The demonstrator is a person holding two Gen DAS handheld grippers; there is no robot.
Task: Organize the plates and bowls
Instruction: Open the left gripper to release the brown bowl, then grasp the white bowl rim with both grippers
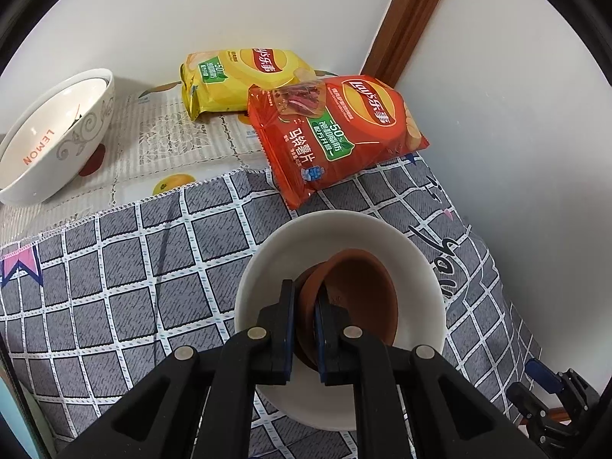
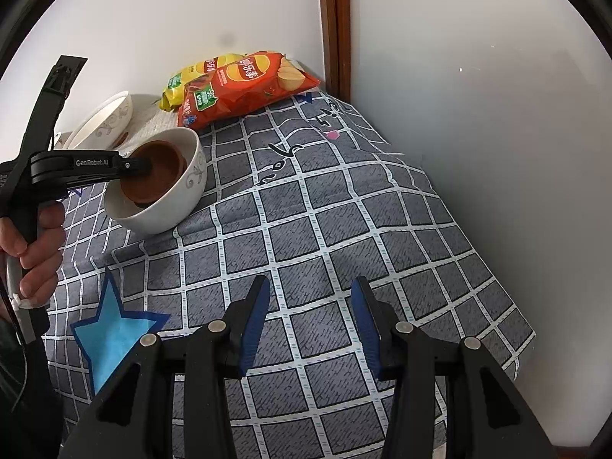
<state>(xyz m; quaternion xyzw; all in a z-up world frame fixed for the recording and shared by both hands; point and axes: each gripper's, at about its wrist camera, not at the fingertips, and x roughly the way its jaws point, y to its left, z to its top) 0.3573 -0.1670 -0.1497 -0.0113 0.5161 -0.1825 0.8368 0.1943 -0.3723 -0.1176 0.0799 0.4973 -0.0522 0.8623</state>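
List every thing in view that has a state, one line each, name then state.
Left tool: shut on the brown bowl's rim.
Right tool: open, nothing between its fingers.
Brown bowl: tilted, inside the white bowl.
White bowl: upright on the checked cloth.
Lemon bowl: tipped on its side, apart from the others.
Red chip bag: sealed, lying flat.
Yellow chip bag: sealed, lying behind the red one.

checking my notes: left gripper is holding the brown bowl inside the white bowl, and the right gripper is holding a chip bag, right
Not quite. The right gripper is open and holds nothing, hovering over the checked cloth, as the right wrist view shows. The left gripper does grip the brown bowl inside the white bowl.
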